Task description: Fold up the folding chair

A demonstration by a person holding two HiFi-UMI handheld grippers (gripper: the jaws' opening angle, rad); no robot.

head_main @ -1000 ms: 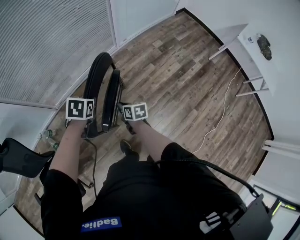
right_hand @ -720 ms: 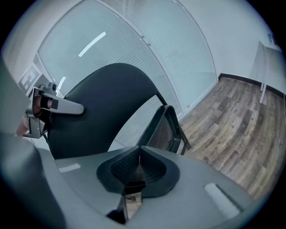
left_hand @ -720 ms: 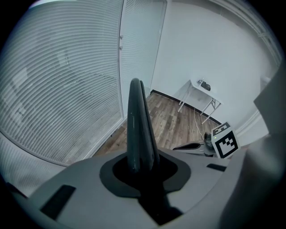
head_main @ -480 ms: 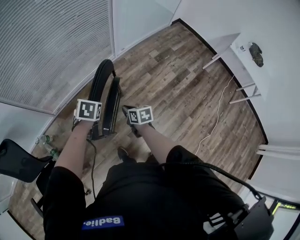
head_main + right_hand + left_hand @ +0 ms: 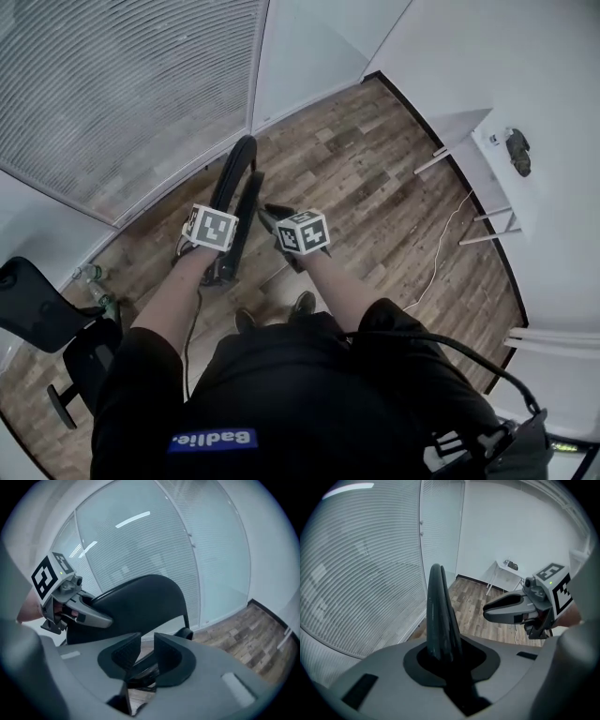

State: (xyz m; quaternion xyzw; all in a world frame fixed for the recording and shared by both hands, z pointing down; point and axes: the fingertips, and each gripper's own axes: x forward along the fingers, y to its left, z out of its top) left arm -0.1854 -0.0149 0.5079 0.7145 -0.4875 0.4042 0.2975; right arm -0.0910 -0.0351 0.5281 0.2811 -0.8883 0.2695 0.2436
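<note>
Your left gripper (image 5: 447, 665) is clenched on the thin upper edge of the black folded-up chair (image 5: 438, 611). That edge rises straight out from between the jaws at the centre of the left gripper view.

In the head view the chair (image 5: 236, 202) stands folded flat and nearly upright, left of centre. It rests on the brown wood-plank floor (image 5: 375, 178), close to the glass wall with grey slatted blinds (image 5: 122, 84) that fills the upper left.

Your right gripper (image 5: 145, 646) sits just right of the chair. Its jaws have just been opening and now stand slightly apart, with the pads pressing on nothing. A dark bit of the chair's frame shows through the gap, beyond the tips. The chair's broad black back (image 5: 136, 602) fills the middle of the right gripper view.

A white table (image 5: 487, 141) stands at the upper right of the head view, and a black office chair (image 5: 37, 314) at the lower left.
</note>
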